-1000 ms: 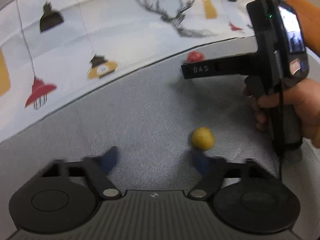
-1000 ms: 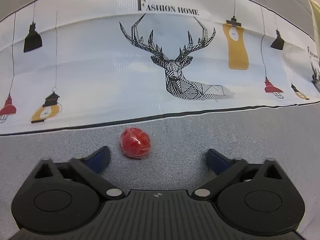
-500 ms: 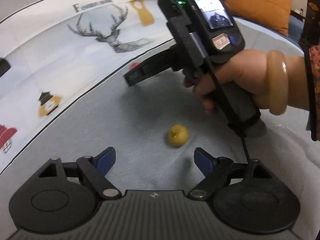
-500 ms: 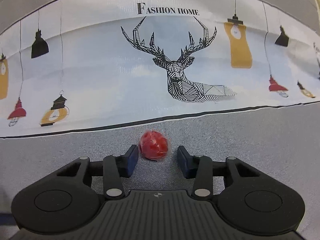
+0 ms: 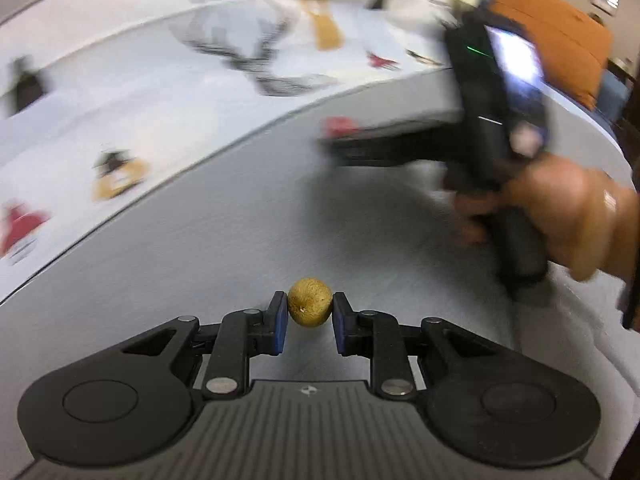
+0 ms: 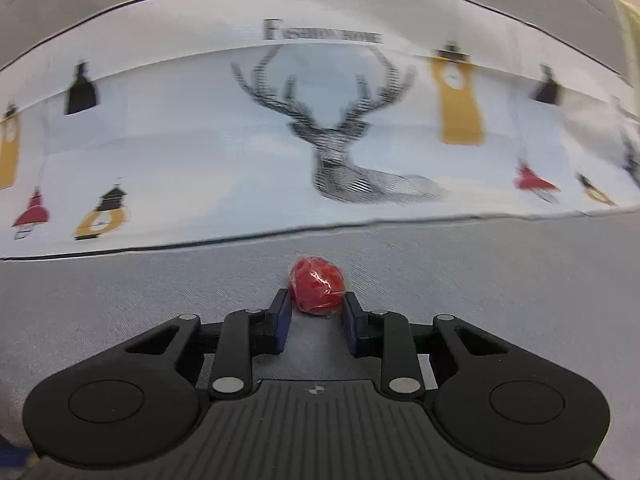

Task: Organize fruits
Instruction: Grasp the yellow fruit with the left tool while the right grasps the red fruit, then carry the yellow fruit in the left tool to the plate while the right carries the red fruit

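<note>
A small yellow-brown fruit (image 5: 310,301) sits between the blue pads of my left gripper (image 5: 310,310), which is shut on it just above the grey cloth. A red fruit in clear wrap (image 6: 317,290) is pinched at the tips of my right gripper (image 6: 316,306), also shut on it. In the left wrist view the right gripper (image 5: 340,140) shows blurred at upper right, held by a hand (image 5: 568,216), with the red fruit (image 5: 340,126) at its tip.
A grey cloth (image 6: 480,280) covers the surface under both grippers. Beyond it lies a white printed sheet (image 6: 200,152) with a deer and lamps. An orange cushion (image 5: 560,44) stands at the far right of the left wrist view.
Both grippers went from wide open to shut, the left on the yellow-brown fruit, the right on the red fruit. Both views now blur with motion.
</note>
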Tool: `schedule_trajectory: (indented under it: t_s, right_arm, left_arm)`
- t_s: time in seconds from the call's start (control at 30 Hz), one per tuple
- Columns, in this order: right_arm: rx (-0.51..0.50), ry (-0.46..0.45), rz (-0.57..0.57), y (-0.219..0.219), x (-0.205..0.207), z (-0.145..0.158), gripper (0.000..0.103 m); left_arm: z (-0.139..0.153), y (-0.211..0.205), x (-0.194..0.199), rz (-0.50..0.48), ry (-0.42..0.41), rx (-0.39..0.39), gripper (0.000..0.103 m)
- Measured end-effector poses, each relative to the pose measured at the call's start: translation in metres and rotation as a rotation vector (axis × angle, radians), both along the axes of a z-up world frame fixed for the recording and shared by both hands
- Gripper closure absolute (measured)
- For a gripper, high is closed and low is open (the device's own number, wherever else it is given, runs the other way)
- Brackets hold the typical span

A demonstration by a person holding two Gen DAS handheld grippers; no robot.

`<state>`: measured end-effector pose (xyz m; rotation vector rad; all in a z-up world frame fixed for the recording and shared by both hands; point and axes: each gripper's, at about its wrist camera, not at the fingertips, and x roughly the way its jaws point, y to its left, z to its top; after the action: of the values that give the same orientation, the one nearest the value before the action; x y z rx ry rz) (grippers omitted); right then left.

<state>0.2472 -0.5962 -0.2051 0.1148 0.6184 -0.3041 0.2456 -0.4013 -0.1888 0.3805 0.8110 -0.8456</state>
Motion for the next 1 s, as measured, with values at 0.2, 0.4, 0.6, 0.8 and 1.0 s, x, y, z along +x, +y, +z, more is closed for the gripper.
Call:
schedule_trajectory:
  t_s: [0.2, 0.4, 0.6, 0.8, 1.0]
  right_arm:
    - [0.019, -0.101, -0.084, 0.025, -0.095, 0.047, 0.075]
    - [0.012, -0.222, -0.093, 0.103, -0.192, 0.119, 0.074]
    - [0.074, -0.312, -0.051, 0.185, -0.27, 0.18, 0.074]
    - [0.101, -0.313, 0.06, 0.27, -0.328, 0.216, 0.074]
    - [0.125, -0.282, 0.194, 0.346, -0.372, 0.236, 0.074]
  left_arm:
    - [0.054, 0.114, -0.024, 0.175, -0.001, 0.016, 0.077]
    - [0.121, 0.214, -0.066, 0.335, 0.03, -0.01, 0.077]
    - [0.182, 0.284, -0.127, 0.387, -0.013, -0.038, 0.077]
    - [0.222, 0.342, -0.187, 0.434, -0.064, -0.037, 0.077]
    - [0.241, 0.403, -0.24, 0.502, -0.089, -0.048, 0.077]
